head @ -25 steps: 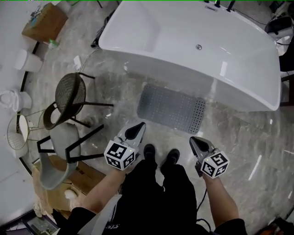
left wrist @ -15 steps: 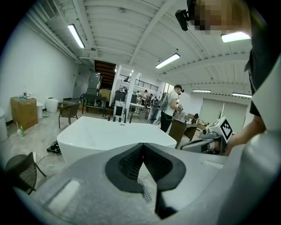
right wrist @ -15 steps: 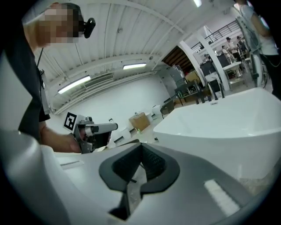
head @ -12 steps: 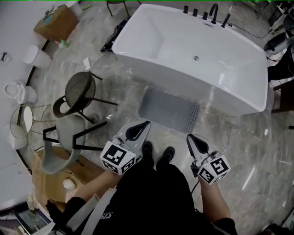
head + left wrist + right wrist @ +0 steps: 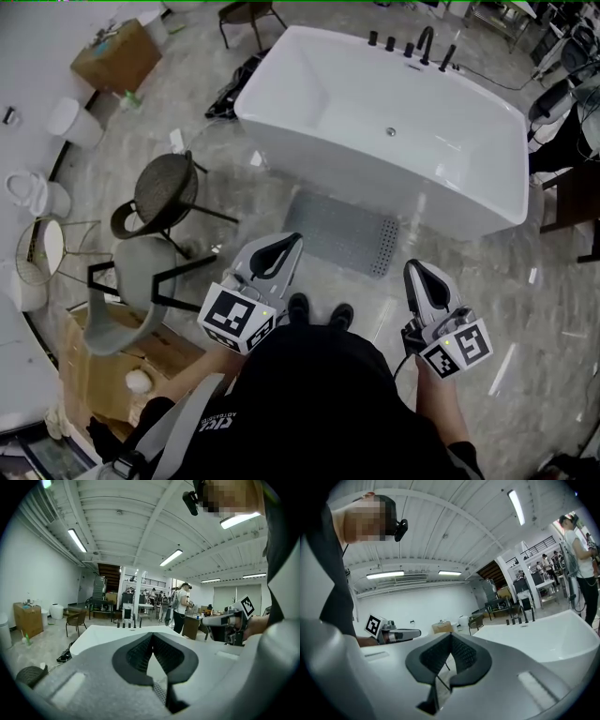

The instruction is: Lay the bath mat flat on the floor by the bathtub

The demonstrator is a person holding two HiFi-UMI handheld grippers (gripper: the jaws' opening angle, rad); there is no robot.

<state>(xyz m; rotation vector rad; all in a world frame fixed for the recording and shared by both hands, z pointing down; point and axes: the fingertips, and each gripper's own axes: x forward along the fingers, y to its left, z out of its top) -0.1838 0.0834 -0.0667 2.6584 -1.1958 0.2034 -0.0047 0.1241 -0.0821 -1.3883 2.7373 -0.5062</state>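
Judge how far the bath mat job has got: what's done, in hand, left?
Done: the bath mat lies flat on the floor beside the bathtub. In hand: nothing; the left claw and right claw are both shut and empty. Left: apparently nothing.

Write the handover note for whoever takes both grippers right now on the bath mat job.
Left gripper: fingers shut, nothing between them, held low in front of the person.
Right gripper: fingers shut, empty, held the same way.
Bath mat: on the floor, alongside the near wall of the bathtub, apart from both grippers.
Done: mat looks spread flat, no fold visible from the head view.
Left: probably only a check of the edges, which are too small here to judge.
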